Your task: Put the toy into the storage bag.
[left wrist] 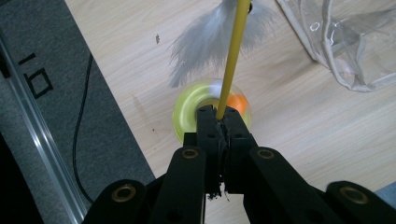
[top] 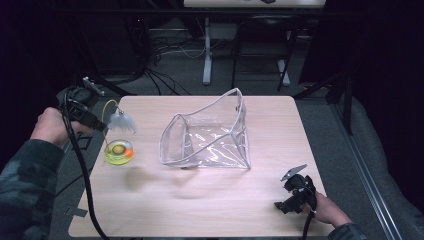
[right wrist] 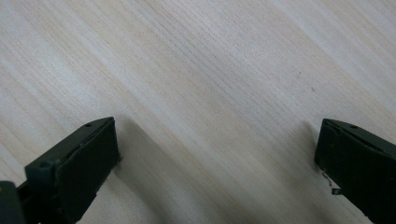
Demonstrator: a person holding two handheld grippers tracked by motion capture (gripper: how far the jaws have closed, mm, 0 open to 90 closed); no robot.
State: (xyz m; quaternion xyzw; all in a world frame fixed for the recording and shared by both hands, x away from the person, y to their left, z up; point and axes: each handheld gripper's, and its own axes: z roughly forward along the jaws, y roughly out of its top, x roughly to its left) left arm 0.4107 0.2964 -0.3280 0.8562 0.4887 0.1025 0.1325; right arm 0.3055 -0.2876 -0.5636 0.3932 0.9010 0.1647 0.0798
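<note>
My left gripper point(top: 102, 126) point(left wrist: 222, 122) is shut on a thin yellow wand point(left wrist: 233, 56) that arcs up and carries a white feather point(top: 122, 121) point(left wrist: 210, 39) at its end. It hovers over the table's left edge. Just below the feather, a yellow-green round dish point(top: 118, 152) point(left wrist: 189, 106) with an orange bit in it lies on the wood. A clear plastic pouch point(top: 210, 135) point(left wrist: 345, 46) stands open in the middle of the table. My right gripper point(top: 282, 204) point(right wrist: 215, 154) is open near the table's front right corner, low over bare wood point(right wrist: 210, 74).
The light wooden table point(top: 200, 205) has dark grey floor on both sides. A black cable point(top: 82, 175) trails from the left gripper down past the table's left edge. Table legs and cables stand behind the far edge.
</note>
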